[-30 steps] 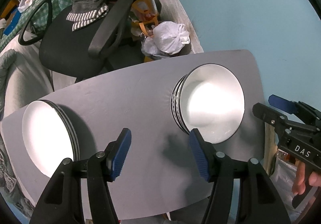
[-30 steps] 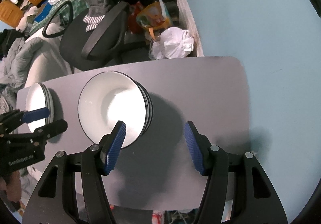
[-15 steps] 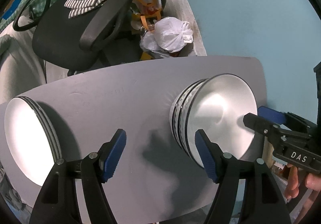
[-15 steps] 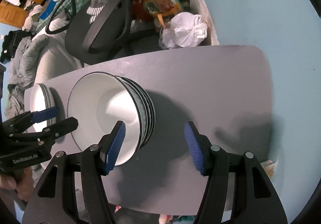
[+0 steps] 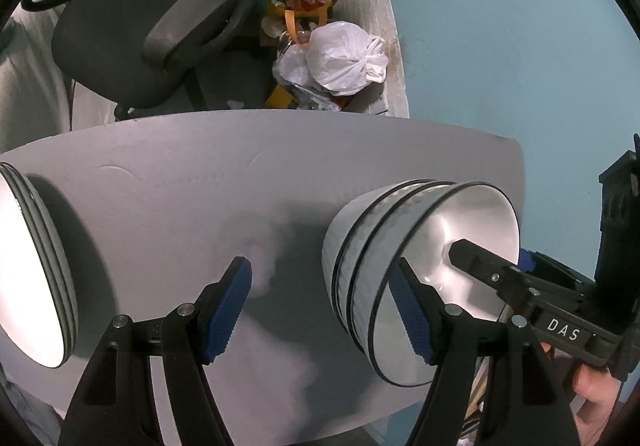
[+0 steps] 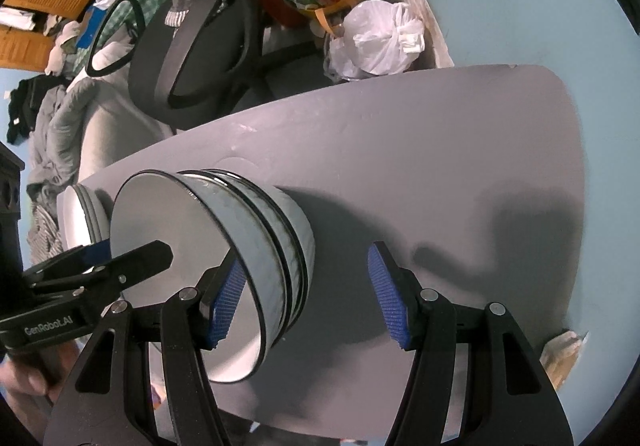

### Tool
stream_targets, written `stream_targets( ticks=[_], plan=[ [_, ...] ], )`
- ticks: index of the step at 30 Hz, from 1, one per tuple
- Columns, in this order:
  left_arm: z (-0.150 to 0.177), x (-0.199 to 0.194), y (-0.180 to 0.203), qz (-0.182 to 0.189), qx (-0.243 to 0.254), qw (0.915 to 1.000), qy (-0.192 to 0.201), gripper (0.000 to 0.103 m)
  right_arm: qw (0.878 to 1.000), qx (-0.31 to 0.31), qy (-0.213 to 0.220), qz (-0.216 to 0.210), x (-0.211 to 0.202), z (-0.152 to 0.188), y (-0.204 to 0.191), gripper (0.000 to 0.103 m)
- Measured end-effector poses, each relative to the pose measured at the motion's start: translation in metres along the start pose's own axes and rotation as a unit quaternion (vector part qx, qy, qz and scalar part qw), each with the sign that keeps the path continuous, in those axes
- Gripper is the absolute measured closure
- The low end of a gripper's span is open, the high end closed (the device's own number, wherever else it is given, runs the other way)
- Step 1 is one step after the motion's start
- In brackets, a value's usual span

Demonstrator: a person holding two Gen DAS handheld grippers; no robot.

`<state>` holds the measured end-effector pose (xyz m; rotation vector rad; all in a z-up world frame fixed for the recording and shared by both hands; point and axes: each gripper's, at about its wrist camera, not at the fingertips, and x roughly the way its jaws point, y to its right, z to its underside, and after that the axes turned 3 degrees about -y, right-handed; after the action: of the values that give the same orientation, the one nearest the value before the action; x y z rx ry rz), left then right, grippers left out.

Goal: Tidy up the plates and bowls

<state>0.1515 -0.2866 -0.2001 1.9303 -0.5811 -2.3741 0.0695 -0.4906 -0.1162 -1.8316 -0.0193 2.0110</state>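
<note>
left gripper [image 5: 322, 308] jaws apart, nothing held, above table [image 5: 180, 182]; right gripper [image 6: 304, 294] jaws apart, straddling bowl rim, not pinching | bowl stack [image 5: 400, 266] mid-table | plate stack [image 5: 32, 270] at table's far edge, well apart | risk: both grippers crowd the bowls; lopsided pinch could lift several nested bowls or tip stack
</note>
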Motion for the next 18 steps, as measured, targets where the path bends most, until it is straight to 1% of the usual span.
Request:
stream_targets(
  ticks=[5, 7, 8, 10, 11, 12, 14, 16, 18],
  plan=[
    [-0.003, 0.002, -0.002, 0.005, -0.003, 1.0000, -0.005, 0.031, 1.000, -0.001, -0.008, -0.007, 0.005, -0.002, -0.001, 0.043],
    [-0.002, 0.004, -0.002, 0.006, -0.003, 1.0000, -0.007, 0.033, 1.000, -0.001, -0.011, -0.009, 0.008, -0.002, -0.001, 0.043],
    [-0.002, 0.005, -0.002, 0.005, -0.002, 0.9999, -0.008, 0.036, 1.000, 0.000, -0.013, -0.010, 0.009, -0.002, -0.001, 0.043],
    [-0.001, 0.007, -0.002, 0.003, -0.001, 0.9999, -0.012, 0.036, 1.000, 0.003, -0.015, -0.008, 0.011, -0.002, -0.001, 0.043],
    [-0.001, 0.008, -0.002, 0.004, 0.000, 0.9999, -0.012, 0.038, 1.000, 0.005, -0.015, -0.007, 0.012, -0.003, -0.001, 0.043],
    [-0.001, 0.008, -0.002, 0.003, 0.002, 0.9999, -0.013, 0.045, 1.000, 0.009, -0.014, -0.010, 0.012, -0.004, -0.001, 0.043],
    [-0.001, 0.011, -0.001, 0.000, 0.007, 0.9998, -0.021, 0.053, 1.000, 0.015, -0.016, -0.012, 0.012, -0.004, 0.000, 0.043],
    [-0.001, 0.013, 0.001, 0.009, 0.016, 0.9994, -0.029, 0.055, 1.000, 0.014, -0.017, -0.012, 0.012, -0.004, -0.001, 0.043],
    [0.000, 0.013, 0.002, 0.013, 0.019, 0.9992, -0.032, 0.063, 1.000, 0.013, -0.018, -0.013, 0.012, -0.004, -0.001, 0.043]
  ],
)
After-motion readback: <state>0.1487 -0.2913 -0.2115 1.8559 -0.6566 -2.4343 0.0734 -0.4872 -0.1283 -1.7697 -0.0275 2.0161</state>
